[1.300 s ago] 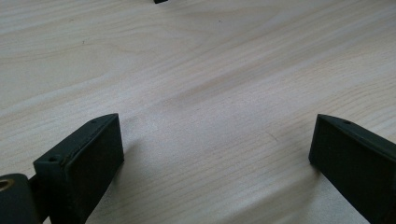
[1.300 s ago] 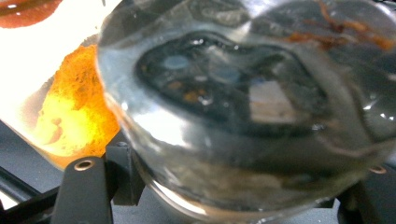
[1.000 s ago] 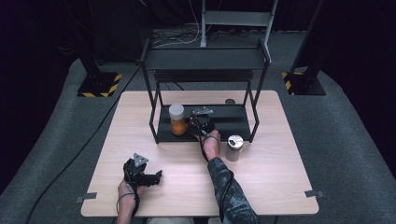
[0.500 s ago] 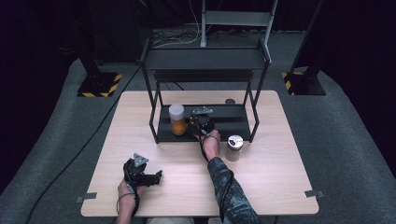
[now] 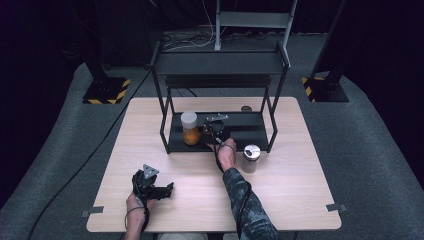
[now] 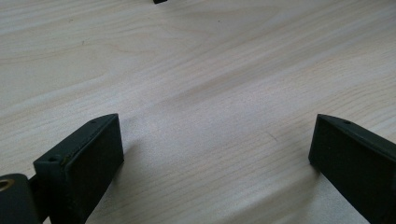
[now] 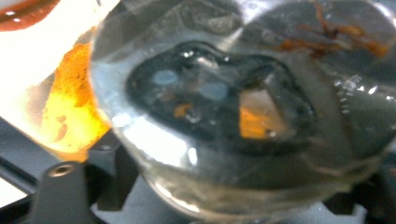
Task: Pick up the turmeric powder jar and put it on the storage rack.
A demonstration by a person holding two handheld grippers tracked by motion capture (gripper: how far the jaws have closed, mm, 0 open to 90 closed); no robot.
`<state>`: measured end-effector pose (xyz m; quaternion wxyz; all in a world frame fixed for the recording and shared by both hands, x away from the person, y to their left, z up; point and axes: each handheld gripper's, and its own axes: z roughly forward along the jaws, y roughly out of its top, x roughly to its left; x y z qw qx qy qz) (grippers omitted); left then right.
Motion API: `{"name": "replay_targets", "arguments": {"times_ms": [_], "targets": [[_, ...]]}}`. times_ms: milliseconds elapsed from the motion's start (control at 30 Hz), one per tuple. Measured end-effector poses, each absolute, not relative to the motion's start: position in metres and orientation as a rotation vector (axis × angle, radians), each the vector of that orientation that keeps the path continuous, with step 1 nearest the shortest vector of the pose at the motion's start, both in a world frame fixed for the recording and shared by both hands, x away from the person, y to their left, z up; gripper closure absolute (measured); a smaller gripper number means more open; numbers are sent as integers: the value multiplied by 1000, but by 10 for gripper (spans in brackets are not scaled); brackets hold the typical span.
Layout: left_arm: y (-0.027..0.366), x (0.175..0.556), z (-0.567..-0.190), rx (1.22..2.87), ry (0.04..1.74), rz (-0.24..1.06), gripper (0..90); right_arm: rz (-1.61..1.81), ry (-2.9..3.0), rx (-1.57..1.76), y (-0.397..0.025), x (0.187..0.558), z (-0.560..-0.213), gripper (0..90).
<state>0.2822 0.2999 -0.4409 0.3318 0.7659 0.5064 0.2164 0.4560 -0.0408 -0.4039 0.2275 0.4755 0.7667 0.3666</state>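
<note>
Now: right gripper (image 5: 216, 127) clamps a glass jar (image 7: 243, 107) on the rack shelf (image 5: 250, 131).
Lower it level, clear of the orange jar (image 5: 190, 128) at left; left gripper (image 5: 159, 190) rests agape on the near table (image 5: 290, 185).

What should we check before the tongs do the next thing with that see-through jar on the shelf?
1. Clear jar sits right in front of the right tongs: ok.
2. Right tongs firmly shut on it: cannot tell.
3. Room next to the orange jar: not ok, it stands very close.
4. Left tongs open, holding nothing, over the table: ok.
5. Silver-lidded jar stands outside the rack, out of the way: ok.
</note>
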Motion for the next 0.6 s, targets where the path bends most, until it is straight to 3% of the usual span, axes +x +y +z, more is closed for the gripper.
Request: {"name": "replay_targets", "arguments": {"times_ms": [300,600], "targets": [[300,283,-441,2006,1316,561,27,949,2232,1366,-44,462,-383,42],[300,283,-441,2005,1317,560,26,925,2304,1349,-50,450,-377,30]]}}
